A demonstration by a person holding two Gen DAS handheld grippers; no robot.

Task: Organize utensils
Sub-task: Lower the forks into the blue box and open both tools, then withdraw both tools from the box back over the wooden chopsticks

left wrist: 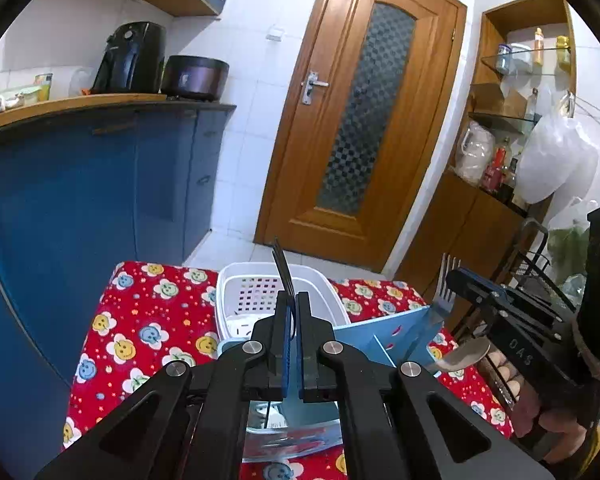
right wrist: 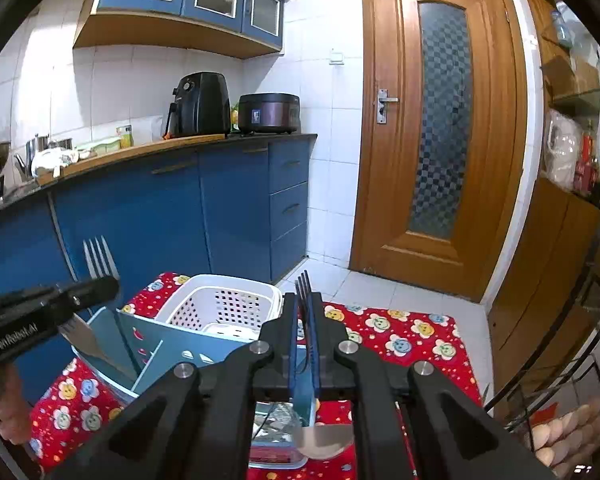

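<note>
Steel tines rise past the left gripper, whose blue pads pinch a fork upright; beyond it a white basket, to its right a blue divided holder. The right gripper likewise clamps a second fork, its handle end, probably, showing beneath.

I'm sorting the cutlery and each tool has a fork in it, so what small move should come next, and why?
Probably lower the left tool a little and then open it. Its fork stands tines up, and the handle already seems to dip into an end compartment of the blue holder. The right tool can wait, shut on the second fork.
</note>
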